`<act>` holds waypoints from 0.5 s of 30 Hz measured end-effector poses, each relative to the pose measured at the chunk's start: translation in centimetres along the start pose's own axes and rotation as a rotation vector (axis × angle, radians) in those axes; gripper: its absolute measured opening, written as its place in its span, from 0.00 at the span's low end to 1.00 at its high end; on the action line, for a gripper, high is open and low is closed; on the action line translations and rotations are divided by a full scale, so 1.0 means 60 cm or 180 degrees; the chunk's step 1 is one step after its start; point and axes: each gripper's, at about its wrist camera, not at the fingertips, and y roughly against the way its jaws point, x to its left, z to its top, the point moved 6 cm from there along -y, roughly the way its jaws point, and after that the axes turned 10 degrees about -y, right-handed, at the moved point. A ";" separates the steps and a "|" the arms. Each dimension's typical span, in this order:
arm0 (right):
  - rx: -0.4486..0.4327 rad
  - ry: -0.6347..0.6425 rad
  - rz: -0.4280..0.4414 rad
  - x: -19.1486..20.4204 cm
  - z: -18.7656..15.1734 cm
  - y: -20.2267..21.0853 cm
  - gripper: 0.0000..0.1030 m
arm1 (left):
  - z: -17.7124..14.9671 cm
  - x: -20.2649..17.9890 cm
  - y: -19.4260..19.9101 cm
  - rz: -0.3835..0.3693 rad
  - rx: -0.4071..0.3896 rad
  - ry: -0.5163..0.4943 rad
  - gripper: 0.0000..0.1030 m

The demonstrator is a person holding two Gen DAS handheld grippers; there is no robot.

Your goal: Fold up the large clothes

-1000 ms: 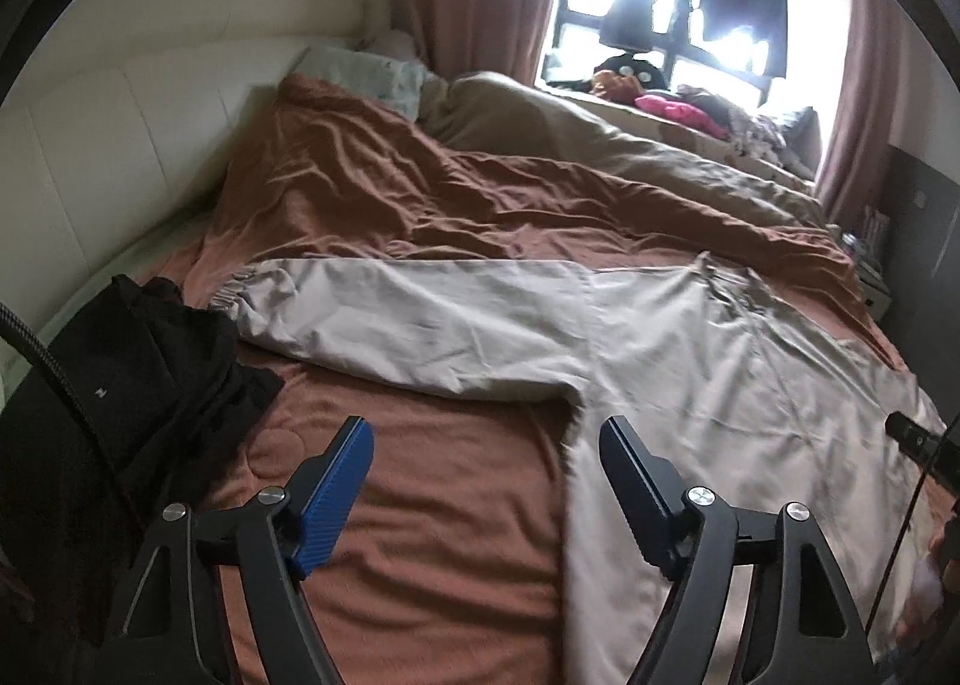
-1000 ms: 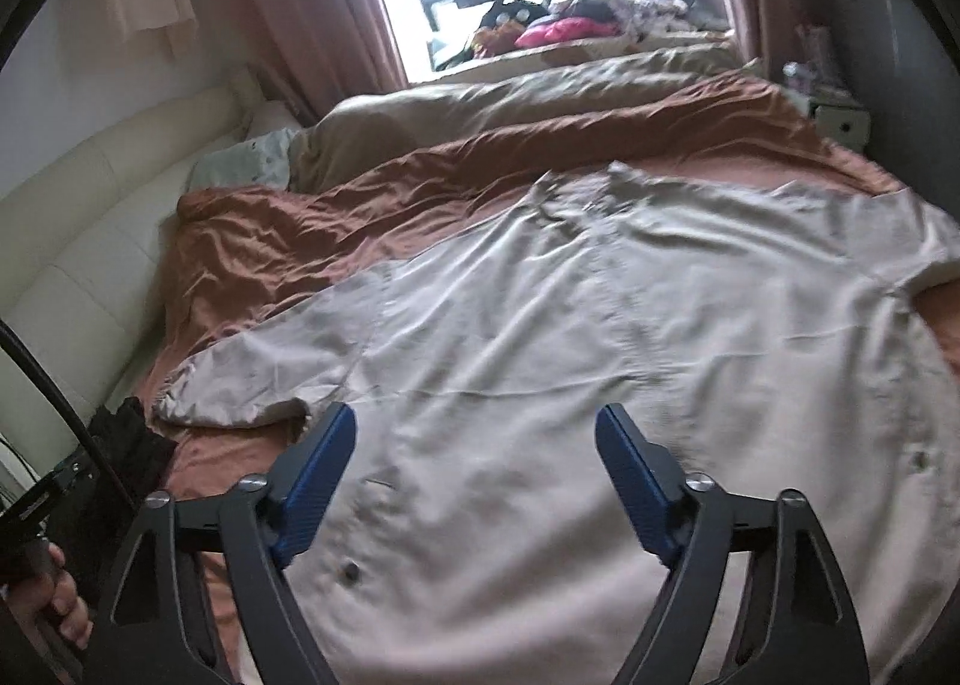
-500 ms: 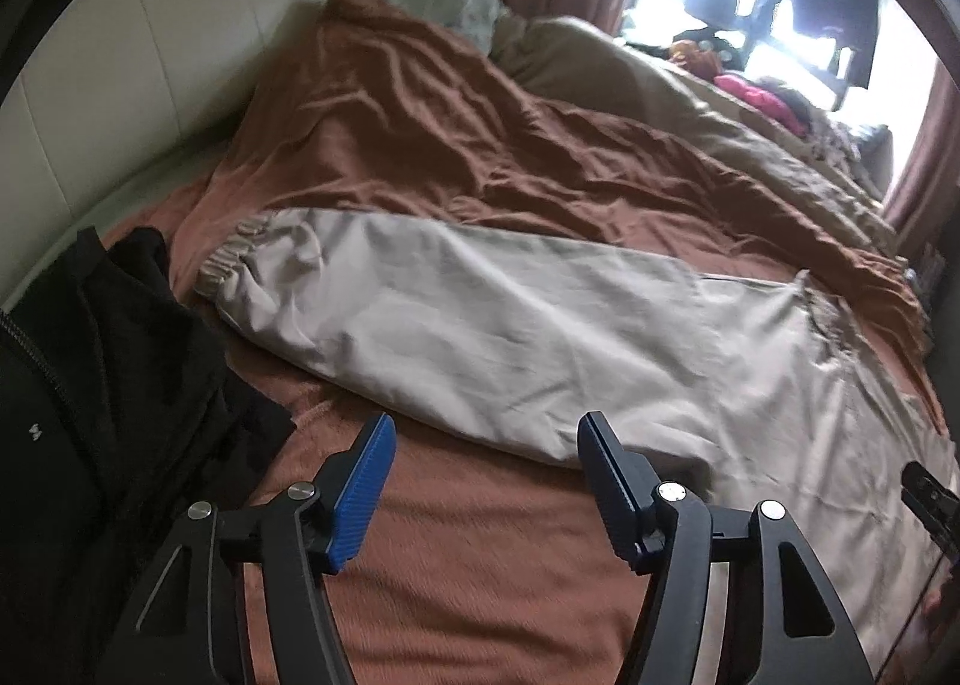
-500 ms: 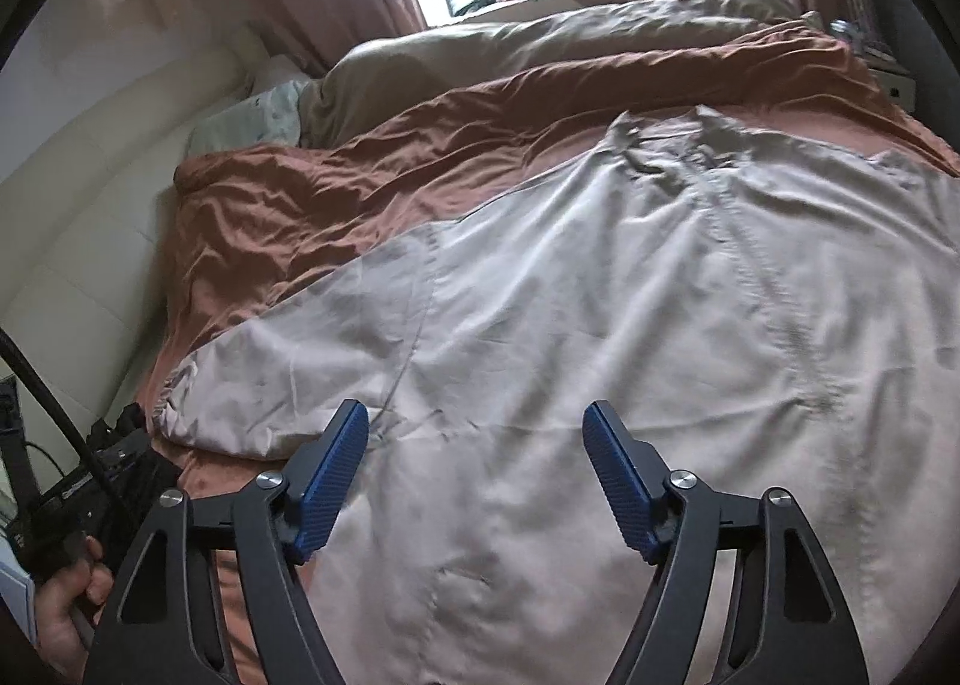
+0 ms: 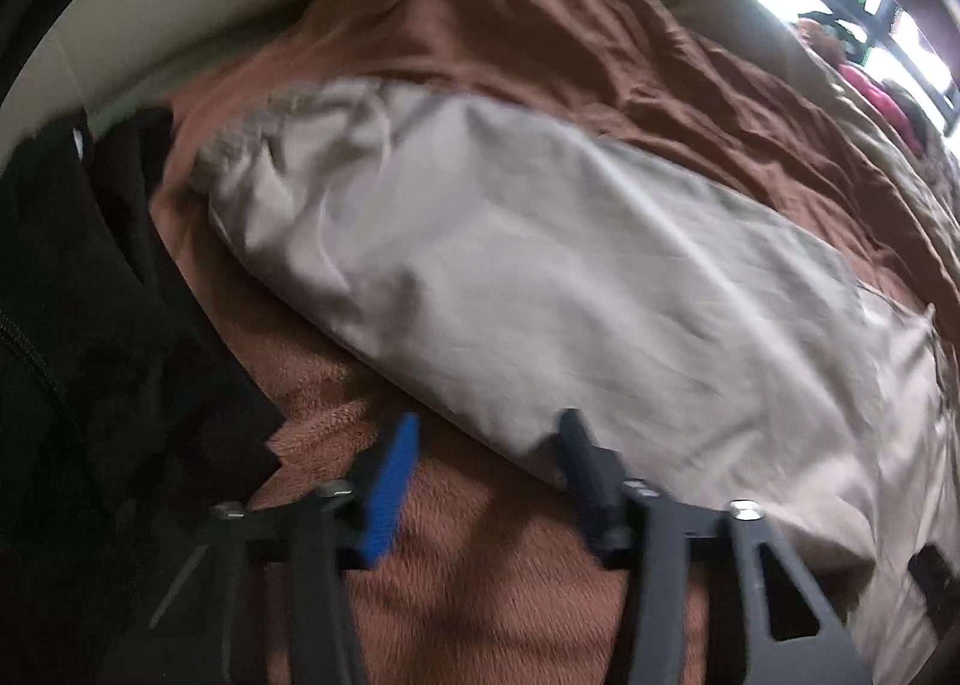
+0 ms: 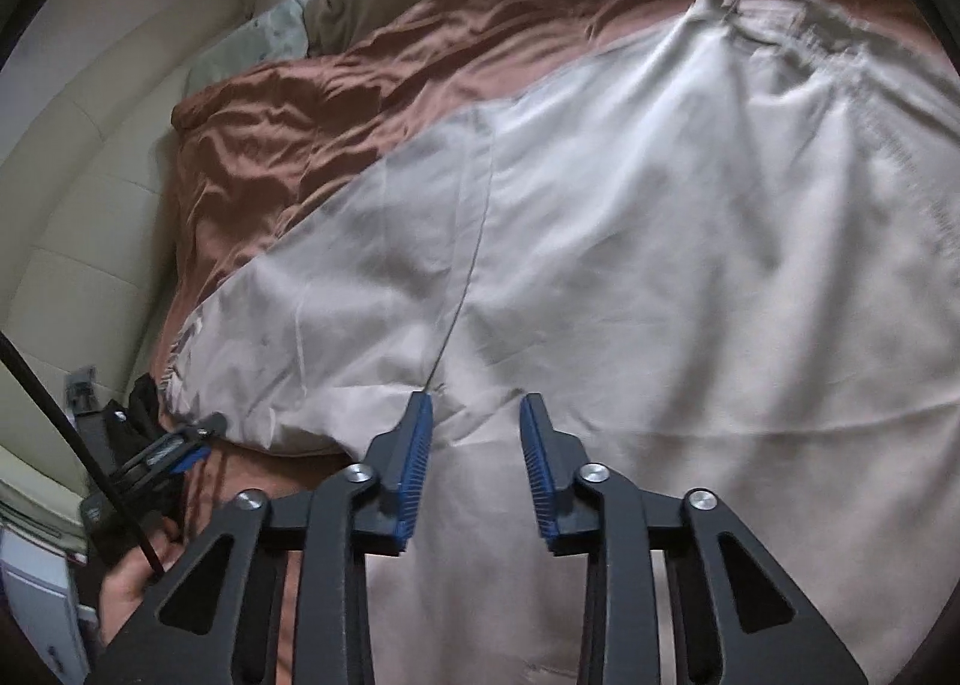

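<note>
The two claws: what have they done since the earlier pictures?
Both came down toward the beige jacket, narrowing as they went. The left claw now straddles the sleeve's lower edge; the right claw hangs over the armpit seam. Neither visibly pinches cloth yet. Jacket, brown blanket and black garment lie unchanged.
</note>
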 end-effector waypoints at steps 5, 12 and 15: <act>0.0208 -0.0010 0.0155 0.015 0.000 -0.049 0.10 | 0.012 -0.002 0.009 0.0015 -0.0155 0.0008 0.06; 0.0582 -0.0022 0.0356 0.004 -0.017 -0.109 0.01 | 0.066 -0.036 0.102 -0.0117 -0.0659 -0.0234 0.02; 0.0543 -0.0052 0.0423 0.001 0.000 -0.089 0.01 | 0.087 -0.065 0.152 -0.0226 -0.0845 -0.0347 0.02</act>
